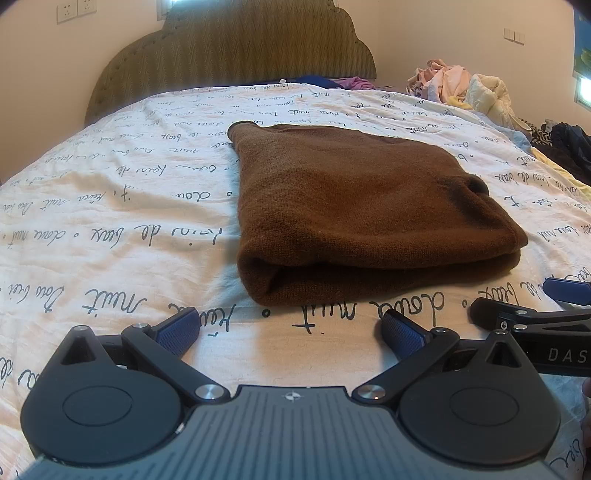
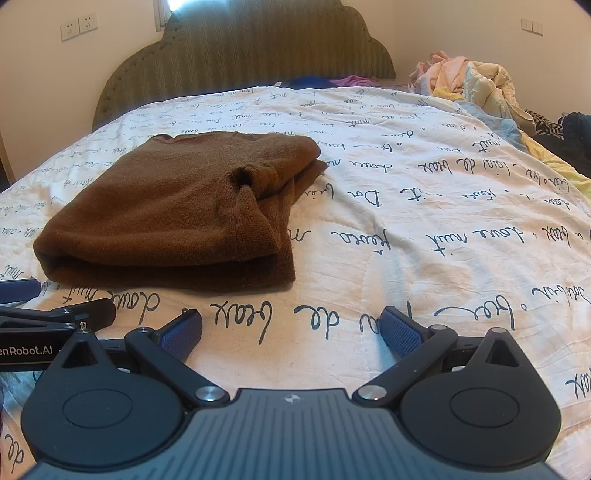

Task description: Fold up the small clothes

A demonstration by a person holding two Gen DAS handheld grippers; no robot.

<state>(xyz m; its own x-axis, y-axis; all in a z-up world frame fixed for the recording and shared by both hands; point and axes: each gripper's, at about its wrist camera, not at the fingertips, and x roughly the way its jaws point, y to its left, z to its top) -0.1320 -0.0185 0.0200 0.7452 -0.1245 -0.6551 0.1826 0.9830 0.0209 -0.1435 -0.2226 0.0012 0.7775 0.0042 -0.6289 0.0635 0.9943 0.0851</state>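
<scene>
A brown knitted garment (image 1: 362, 206) lies folded into a thick rectangle on the white bedspread (image 1: 110, 221) printed with black handwriting. Its rolled fold edge faces me. In the left wrist view my left gripper (image 1: 290, 328) is open and empty, just short of that near edge. The right gripper's fingers (image 1: 517, 310) reach in from the right edge of that view. In the right wrist view the garment (image 2: 173, 210) lies ahead to the left, a cuff opening showing on top. My right gripper (image 2: 291, 328) is open over bare bedspread (image 2: 424, 221), empty.
An olive padded headboard (image 1: 236, 51) stands at the far end of the bed. A heap of pale and dark clothes (image 1: 476, 92) lies at the far right. Blue and purple fabric (image 2: 325, 81) sits by the headboard. Wall sockets (image 2: 78, 26) are at upper left.
</scene>
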